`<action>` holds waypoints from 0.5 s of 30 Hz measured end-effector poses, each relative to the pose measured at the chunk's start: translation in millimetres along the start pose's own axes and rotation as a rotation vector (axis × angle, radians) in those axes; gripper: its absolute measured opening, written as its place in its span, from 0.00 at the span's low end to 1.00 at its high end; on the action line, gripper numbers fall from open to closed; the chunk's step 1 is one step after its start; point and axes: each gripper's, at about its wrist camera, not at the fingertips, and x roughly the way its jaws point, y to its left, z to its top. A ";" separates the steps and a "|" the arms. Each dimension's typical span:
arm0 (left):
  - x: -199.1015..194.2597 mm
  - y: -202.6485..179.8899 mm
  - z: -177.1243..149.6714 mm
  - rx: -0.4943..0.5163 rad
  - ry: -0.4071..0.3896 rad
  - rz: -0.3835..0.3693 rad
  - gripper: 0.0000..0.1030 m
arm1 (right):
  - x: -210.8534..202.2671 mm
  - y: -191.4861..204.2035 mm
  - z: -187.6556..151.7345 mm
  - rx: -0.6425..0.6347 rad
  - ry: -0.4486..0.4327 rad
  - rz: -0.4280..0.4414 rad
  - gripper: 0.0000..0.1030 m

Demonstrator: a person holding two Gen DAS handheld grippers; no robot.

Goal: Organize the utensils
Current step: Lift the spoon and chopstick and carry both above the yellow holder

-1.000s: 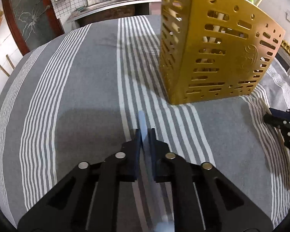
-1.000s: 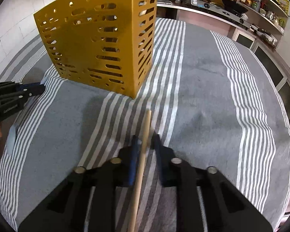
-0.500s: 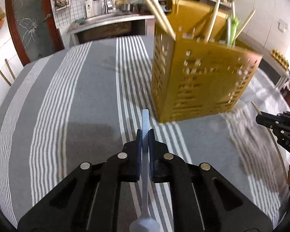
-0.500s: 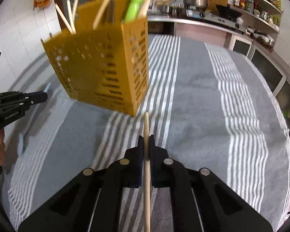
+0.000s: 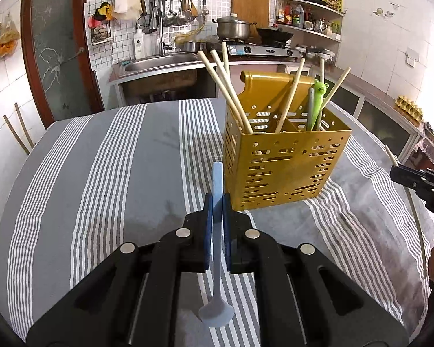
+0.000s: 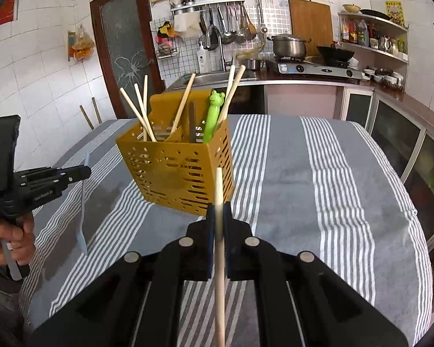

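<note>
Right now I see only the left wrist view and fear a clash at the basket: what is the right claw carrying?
Observer: The right claw is shut on a chopstick, its tip poking forward toward the basket.
Operator: And how does my spoon hang?
Observer: Seen from the right wrist, the spoon stands near upright in the left claw, bowl end down, to the basket's left in that view.

Utensil holder stands on the table, chopsticks inside it.
</note>
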 end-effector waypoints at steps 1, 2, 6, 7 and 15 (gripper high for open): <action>-0.6 -0.2 0.1 0.000 -0.001 -0.002 0.05 | 0.0 -0.2 -0.6 0.001 -0.001 -0.002 0.06; -1.6 -1.0 -0.4 -0.001 -0.003 -0.005 0.05 | -1.0 -1.8 -0.3 0.005 -0.004 0.001 0.06; -6.0 1.2 -1.7 -0.004 -0.011 -0.012 0.05 | -10.5 -3.8 0.9 0.036 -0.064 0.043 0.06; -6.9 1.7 -1.7 -0.007 -0.012 -0.014 0.05 | -12.7 -3.9 1.1 0.038 -0.072 0.042 0.06; -14.6 4.9 0.0 -0.026 -0.035 -0.025 0.05 | -18.7 -5.5 6.0 0.043 -0.103 0.044 0.06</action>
